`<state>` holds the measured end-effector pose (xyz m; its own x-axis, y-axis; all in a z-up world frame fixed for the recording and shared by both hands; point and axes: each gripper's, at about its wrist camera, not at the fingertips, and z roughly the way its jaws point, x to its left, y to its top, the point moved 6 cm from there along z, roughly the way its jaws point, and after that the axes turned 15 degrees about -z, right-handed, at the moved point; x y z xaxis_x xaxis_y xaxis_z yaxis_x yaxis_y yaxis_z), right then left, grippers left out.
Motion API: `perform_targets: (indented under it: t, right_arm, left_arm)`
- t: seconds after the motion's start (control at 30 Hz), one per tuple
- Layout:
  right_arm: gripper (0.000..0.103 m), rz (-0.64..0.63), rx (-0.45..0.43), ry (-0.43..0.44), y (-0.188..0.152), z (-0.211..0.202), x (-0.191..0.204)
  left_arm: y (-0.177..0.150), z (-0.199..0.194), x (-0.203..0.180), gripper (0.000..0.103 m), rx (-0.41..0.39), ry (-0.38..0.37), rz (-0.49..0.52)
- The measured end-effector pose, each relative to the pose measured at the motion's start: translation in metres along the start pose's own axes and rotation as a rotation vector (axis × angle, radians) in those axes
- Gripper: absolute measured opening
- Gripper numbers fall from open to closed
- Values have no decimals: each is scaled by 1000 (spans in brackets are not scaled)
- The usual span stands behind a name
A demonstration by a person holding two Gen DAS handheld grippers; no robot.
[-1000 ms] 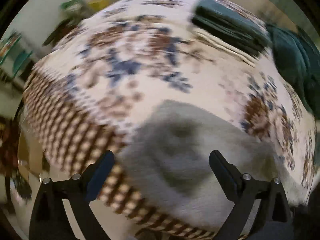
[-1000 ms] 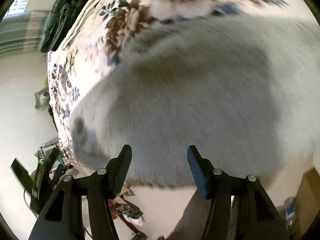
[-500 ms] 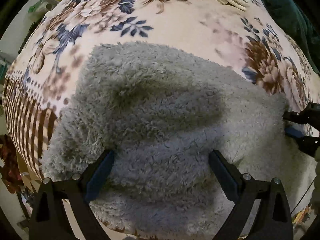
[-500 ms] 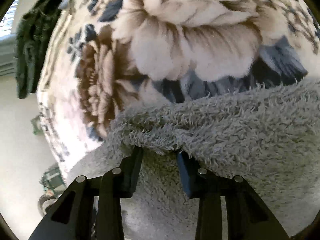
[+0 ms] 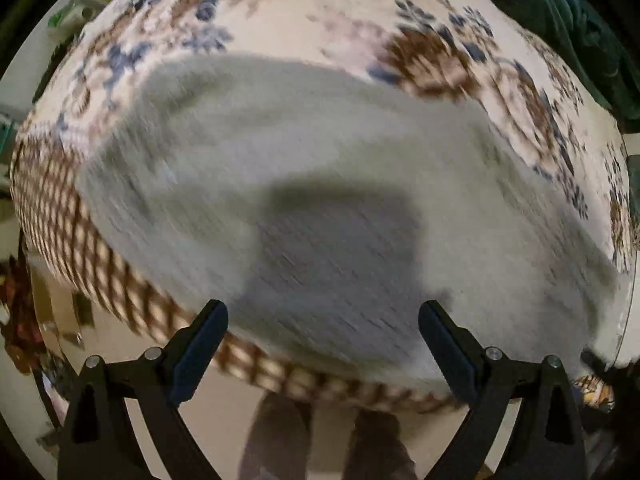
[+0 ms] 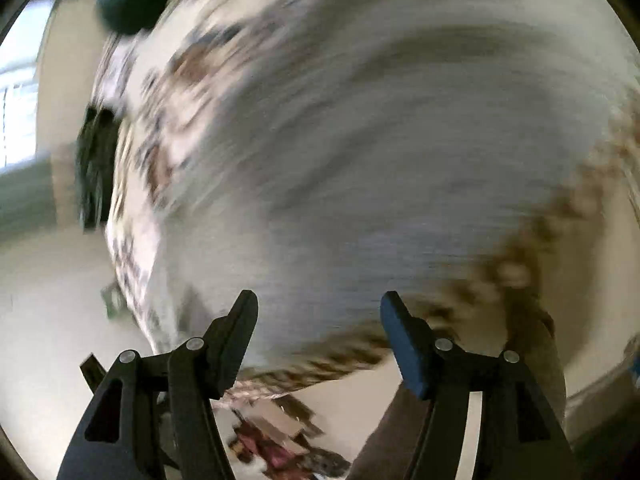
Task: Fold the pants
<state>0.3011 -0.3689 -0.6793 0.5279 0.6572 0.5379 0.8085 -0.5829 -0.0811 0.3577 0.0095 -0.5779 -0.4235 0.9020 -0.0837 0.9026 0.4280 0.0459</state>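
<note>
The grey fleece pants (image 5: 320, 208) are seen spread across the middle of both blurred frames on a floral blanket (image 5: 440, 28), while the left gripper (image 5: 322, 322) and right gripper (image 6: 318, 312) are held above them with jaws parted and empty.

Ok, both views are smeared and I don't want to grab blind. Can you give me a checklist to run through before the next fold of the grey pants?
1. Left gripper open and empty: ok, fingers wide apart, nothing between them.
2. Right gripper open and empty: ok.
3. Grey pants lying on the floral blanket: ok.
4. Pants lying flat, without bunching: cannot tell, motion blur hides the surface.
5. Edge to grasp located: cannot tell, the pants' outline is smeared in the right wrist view.
6. Dark green garment apart from the pants: ok, it sits at the far corner.
</note>
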Motion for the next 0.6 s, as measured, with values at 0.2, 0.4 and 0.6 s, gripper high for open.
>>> perform_targets:
  t: [0.2, 0.4, 0.6]
  right_arm:
    - [66, 196, -183, -21, 18, -82, -148]
    - [66, 234, -317, -33, 64, -141, -241]
    - [66, 260, -457, 6, 119, -170, -284]
  left_arm:
    - [-62, 7, -100, 97, 22, -34, 77]
    - [-116, 28, -223, 97, 28, -49, 255]
    - [-157, 42, -301, 97, 23, -46, 386]
